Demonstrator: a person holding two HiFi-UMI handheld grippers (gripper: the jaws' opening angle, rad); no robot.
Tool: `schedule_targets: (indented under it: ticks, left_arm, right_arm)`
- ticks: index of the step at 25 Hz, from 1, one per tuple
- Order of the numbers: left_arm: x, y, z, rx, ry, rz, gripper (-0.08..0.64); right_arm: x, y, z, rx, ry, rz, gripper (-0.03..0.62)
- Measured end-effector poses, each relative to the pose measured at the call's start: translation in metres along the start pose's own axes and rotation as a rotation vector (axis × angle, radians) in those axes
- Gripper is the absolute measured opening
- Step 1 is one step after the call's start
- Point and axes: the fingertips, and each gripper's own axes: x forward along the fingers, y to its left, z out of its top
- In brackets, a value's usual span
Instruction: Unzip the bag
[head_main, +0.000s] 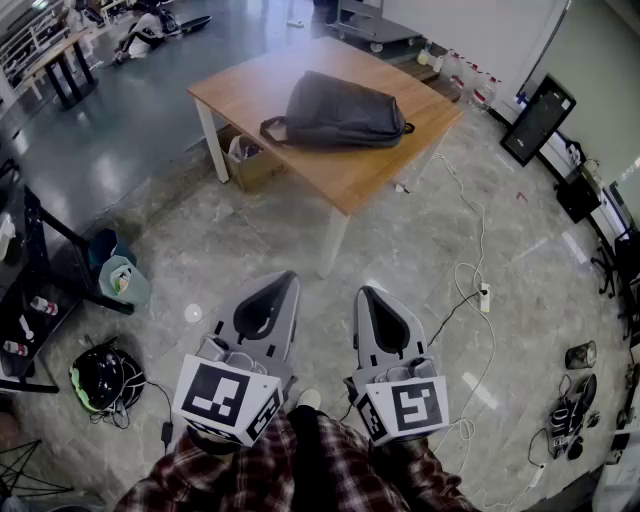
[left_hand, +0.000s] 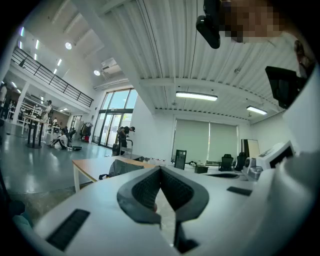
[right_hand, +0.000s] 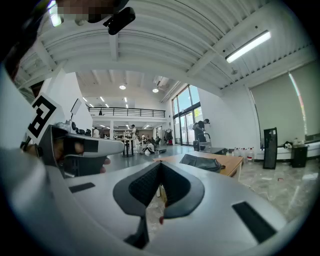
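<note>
The bag (head_main: 340, 112) lies flat on the tabletop (head_main: 360, 180), well apart from both grippers. Left gripper (head_main: 283, 284) and right gripper (head_main: 368, 295): fingers closed together, empty. The fabric is probably soft and slack, so brace it beside the zipper and pinch the pull.

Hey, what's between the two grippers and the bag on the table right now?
Head view: bare tiled floor, then the table's white leg and tabletop, separate the left gripper and right gripper from the bag.

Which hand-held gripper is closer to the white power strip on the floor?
Right. The right hand-held gripper is held to the left of the white power strip; the left hand-held gripper is farther left.
</note>
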Motion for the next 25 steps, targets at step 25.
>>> schedule_targets:
  ticks: [25]
  left_arm:
    - [0.168, 0.317, 0.05, 0.013, 0.022, -0.195, 0.009]
  right_arm:
    - [0.341, 0.038, 0.024, 0.023, -0.011, -0.219, 0.008]
